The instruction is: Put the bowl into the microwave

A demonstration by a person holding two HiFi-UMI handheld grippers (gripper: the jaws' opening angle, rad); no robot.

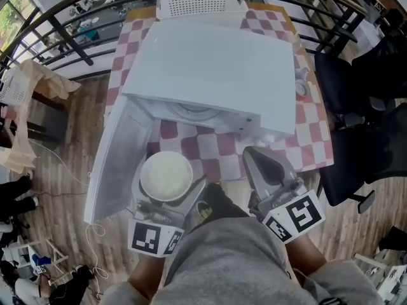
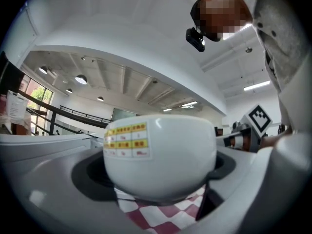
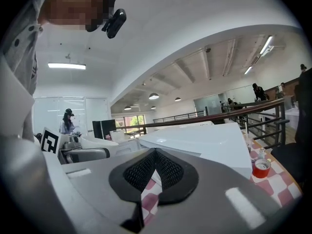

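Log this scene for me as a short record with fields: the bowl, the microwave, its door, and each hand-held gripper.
bowl: white, sticker on its side, held outside the microwave, in front of its opening
microwave: white, on a checkered tablecloth
door: swung open to the left
left hand-held gripper: jaws closed on the bowl
right hand-held gripper: jaws together, nothing between them
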